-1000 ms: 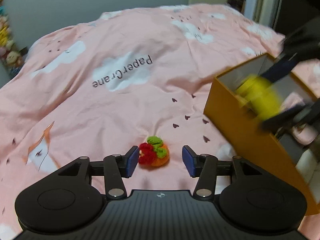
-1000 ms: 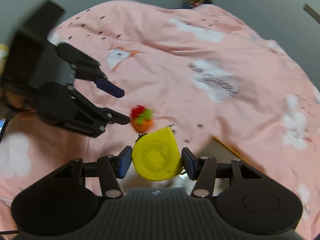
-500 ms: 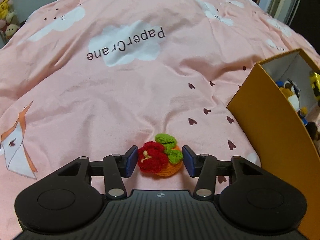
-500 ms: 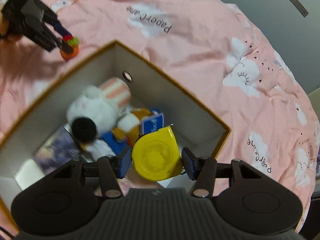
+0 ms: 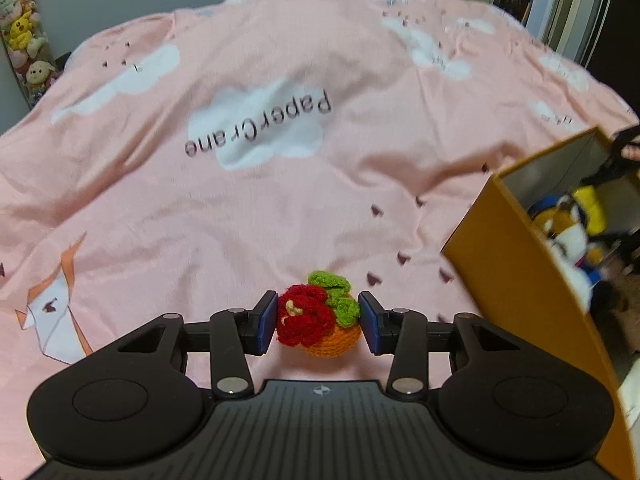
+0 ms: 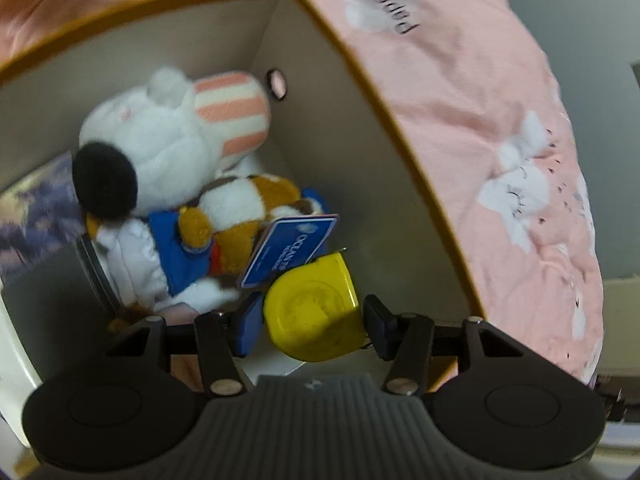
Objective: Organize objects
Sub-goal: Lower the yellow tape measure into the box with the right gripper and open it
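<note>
We see our left gripper [image 5: 319, 322] as matte black plastic: a ribbed central body bearing a small round emblem, flanked by two rounded housings, each with a shallow circular recess. Slim black linkage arms, pinned with silver screws, run forward to two fingers [image 5: 267, 322] faced with dark blue pads. Our right gripper [image 6: 314, 322] has the same build: ribbed grey-black body, round housings, silver screws, blue-padded fingers [image 6: 249, 326].

We've got the left gripper [image 5: 319, 323] closing its jaws onto the crochet fruit [image 5: 319, 321] now, pads touching both sides, and the right gripper [image 6: 313, 321] swung the yellow tape measure [image 6: 314, 309] down inside the orange box [image 6: 384, 116].
</note>
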